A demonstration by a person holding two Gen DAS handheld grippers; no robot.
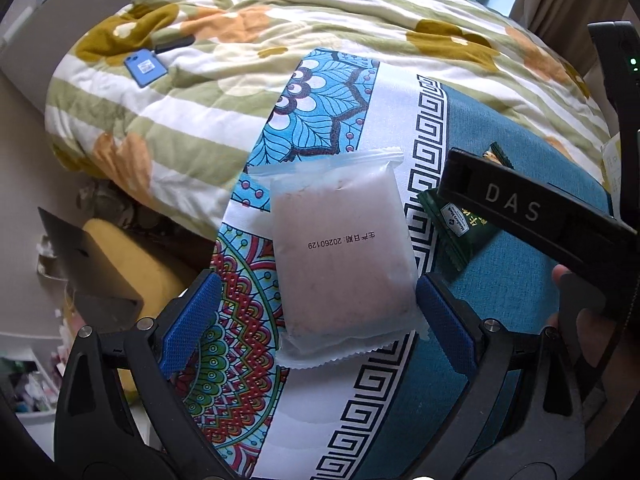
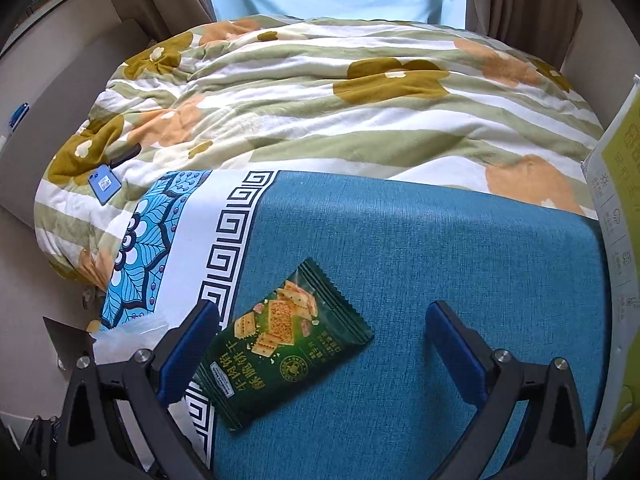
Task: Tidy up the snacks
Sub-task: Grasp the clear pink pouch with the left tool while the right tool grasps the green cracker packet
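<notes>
Left wrist view. Left gripper (image 1: 316, 314) has its jaws wide apart, blue pads either side of a clear pouch (image 1: 340, 250). Pouch lies flat on the cloth (image 1: 520, 320), over the cloth's white band with the black key border; printed date reads 20260129. Right pad sits just beside the pouch's near right corner; contact cannot be told. Left pad is well apart from the pouch. Nothing is gripped. A green packet (image 1: 460, 228) lies on the cloth's teal part, just right of the pouch, partly covered by the right gripper's black body marked "DAS". Part of a hand (image 1: 580, 320) shows at the right edge. Behind the cloth: a striped floral quilt (image 1: 240, 92) with a blue card (image 1: 145, 66) on it.

Right wrist view. Right gripper (image 2: 322, 338) is wide open and holds nothing. The green packet (image 2: 280, 344), with crackers pictured on it, lies flat on the cloth (image 2: 440, 248), between the pads but nearer the left one, its near corner over the key border. Left pad is just beside the packet's left edge; touching or not, cannot tell. Right pad is well apart from it. A corner of the clear pouch (image 2: 132, 332) shows left of the left finger. A yellow-green box (image 2: 620, 240) stands at the cloth's right edge. The quilt (image 2: 320, 112) lies behind the cloth, blue card (image 2: 105, 184) on its left part.
</notes>
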